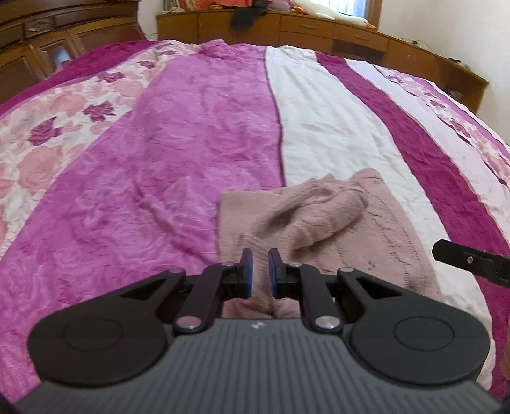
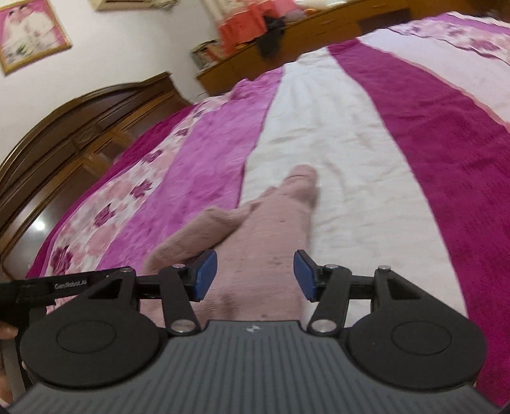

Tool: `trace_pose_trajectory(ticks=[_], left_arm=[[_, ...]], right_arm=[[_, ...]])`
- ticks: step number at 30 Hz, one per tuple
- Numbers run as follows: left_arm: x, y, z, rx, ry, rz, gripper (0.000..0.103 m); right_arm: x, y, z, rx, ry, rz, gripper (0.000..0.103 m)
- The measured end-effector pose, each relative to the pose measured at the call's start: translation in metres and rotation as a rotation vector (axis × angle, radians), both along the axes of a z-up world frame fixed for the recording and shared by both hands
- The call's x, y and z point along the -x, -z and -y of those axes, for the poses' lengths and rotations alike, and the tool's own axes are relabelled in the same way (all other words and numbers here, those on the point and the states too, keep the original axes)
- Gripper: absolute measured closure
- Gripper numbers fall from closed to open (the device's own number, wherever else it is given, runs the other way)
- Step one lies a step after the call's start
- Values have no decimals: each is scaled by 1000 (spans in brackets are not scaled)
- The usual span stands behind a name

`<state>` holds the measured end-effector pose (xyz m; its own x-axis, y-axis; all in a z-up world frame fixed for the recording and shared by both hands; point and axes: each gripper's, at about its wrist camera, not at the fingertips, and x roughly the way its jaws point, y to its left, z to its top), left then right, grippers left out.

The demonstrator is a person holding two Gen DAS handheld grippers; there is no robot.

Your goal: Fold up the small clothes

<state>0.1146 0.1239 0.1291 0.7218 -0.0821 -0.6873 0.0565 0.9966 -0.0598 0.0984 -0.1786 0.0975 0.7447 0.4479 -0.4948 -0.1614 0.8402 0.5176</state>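
Though rumpled, fuzzy pink knit (image 1: 318, 216) on crinkled bedspread (image 1: 159, 143); left fingers (image 1: 248, 274) closed, right fingers (image 2: 205, 274) apart, empty.

**Pinks and magentas across the bed**

The bedspread (image 1: 204, 133) runs in stripes: bright orchid pink, cream white, deep magenta, with bands of pale pink roses and plum leaves. On it lies a dusty-pink knitted garment (image 1: 322, 219), faintly marked with dark stitched lines. Each claw is black with blue pads (image 2: 205, 274). The cabinets (image 1: 318, 28) are honey-brown wood.
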Motion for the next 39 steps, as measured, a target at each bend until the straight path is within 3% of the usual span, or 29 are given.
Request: trace_pose_trajectory(ticks=[10, 20, 22, 24, 34, 39], left_arm=[[-16, 6, 32, -35, 103, -6, 89], [-38, 25, 46, -124, 155, -31, 89], [-40, 28, 46, -128, 153, -37, 53], [-41, 31, 45, -121, 148, -32, 34], [-46, 38, 41, -258, 82, 19, 34], [-54, 39, 23, -218, 34, 16, 33]], right_arm=[[0, 15, 12, -15, 36, -29, 42], [0, 24, 16, -27, 42, -50, 41], [-1, 27, 16, -31, 41, -57, 41], [-1, 29, 15, -32, 36, -62, 41], [-1, 31, 13, -35, 29, -65, 41], [-1, 32, 12, -39, 27, -68, 41]])
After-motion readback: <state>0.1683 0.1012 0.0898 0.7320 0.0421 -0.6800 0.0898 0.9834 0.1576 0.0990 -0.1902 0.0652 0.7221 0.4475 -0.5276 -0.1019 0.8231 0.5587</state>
